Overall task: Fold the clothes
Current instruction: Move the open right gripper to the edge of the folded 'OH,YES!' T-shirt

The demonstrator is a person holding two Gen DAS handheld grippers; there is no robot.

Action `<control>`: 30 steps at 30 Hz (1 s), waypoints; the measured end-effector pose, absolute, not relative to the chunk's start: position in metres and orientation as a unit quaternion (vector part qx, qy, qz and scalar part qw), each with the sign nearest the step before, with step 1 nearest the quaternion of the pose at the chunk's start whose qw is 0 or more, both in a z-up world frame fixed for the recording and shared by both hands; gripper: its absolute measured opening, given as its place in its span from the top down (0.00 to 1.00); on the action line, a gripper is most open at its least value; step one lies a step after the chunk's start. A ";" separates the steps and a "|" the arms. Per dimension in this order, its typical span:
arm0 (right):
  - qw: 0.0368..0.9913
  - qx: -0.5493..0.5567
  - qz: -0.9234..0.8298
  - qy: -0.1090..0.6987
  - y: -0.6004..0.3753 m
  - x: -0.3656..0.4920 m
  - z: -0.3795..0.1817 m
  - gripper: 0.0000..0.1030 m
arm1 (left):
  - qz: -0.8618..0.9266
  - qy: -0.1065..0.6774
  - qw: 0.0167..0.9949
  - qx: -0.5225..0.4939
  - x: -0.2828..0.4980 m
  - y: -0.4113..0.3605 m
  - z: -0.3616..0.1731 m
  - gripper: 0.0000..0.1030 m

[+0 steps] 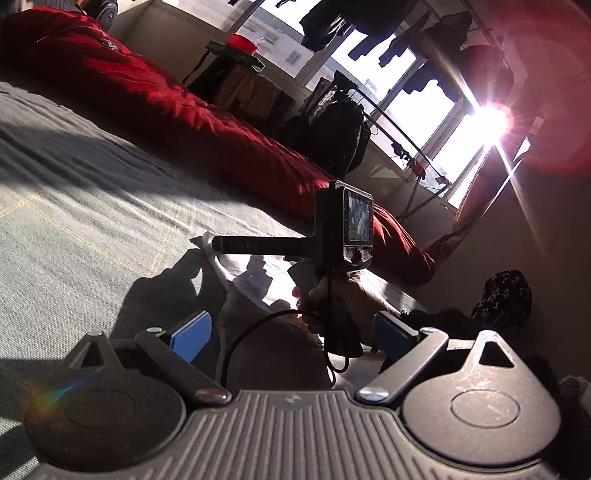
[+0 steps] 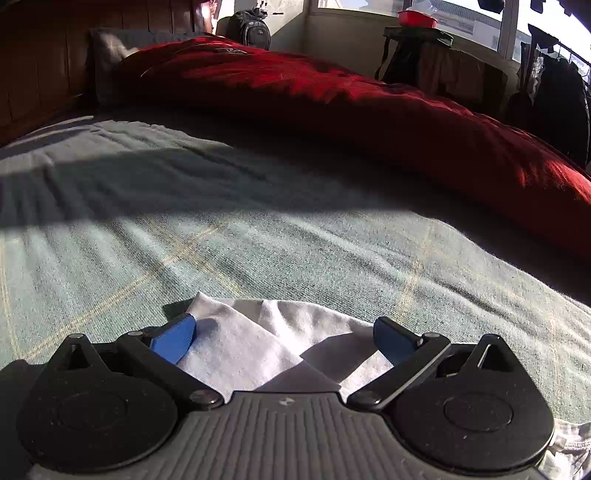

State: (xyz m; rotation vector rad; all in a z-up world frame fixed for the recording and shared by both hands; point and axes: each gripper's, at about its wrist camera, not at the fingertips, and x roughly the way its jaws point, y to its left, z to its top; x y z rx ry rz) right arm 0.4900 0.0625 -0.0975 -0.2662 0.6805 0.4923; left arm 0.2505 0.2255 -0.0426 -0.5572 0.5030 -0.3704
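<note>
A white garment [image 2: 240, 347] lies crumpled on the grey-green bed cover [image 2: 258, 236]. My right gripper [image 2: 284, 341] is open, its blue pads [image 2: 175, 341] spread wide over the near part of the cloth without closing on it. The left wrist view shows the same garment [image 1: 251, 273], sunlit and partly in shadow. My left gripper [image 1: 291, 338] is open low above it, with nothing between its pads [image 1: 192, 338]. A hand [image 1: 340, 299] holds the right gripper's handle, and that gripper's fingers [image 1: 255, 245] point left over the cloth's far corner.
A red duvet [image 2: 369, 110] runs along the far side of the bed [image 1: 74, 184]. Beyond it stand a black backpack [image 1: 340, 129], a stand with a red bowl [image 2: 417, 16] and a window hung with dark clothes [image 1: 369, 29]. A dark patterned cloth [image 1: 502, 295] lies at the right.
</note>
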 end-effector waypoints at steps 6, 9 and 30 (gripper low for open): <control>0.904 -0.166 0.221 0.327 0.063 0.481 -0.101 0.00 | -0.186 0.241 0.913 -0.272 0.250 0.225 -0.042 0.08; 0.901 -0.145 0.212 0.350 0.063 0.493 -0.103 0.00 | -0.186 0.240 0.914 -0.270 0.251 0.223 -0.041 0.08; 0.899 -0.054 0.199 0.387 -0.129 0.368 -0.087 0.00 | -0.225 0.268 0.905 -0.242 0.259 0.188 -0.048 0.08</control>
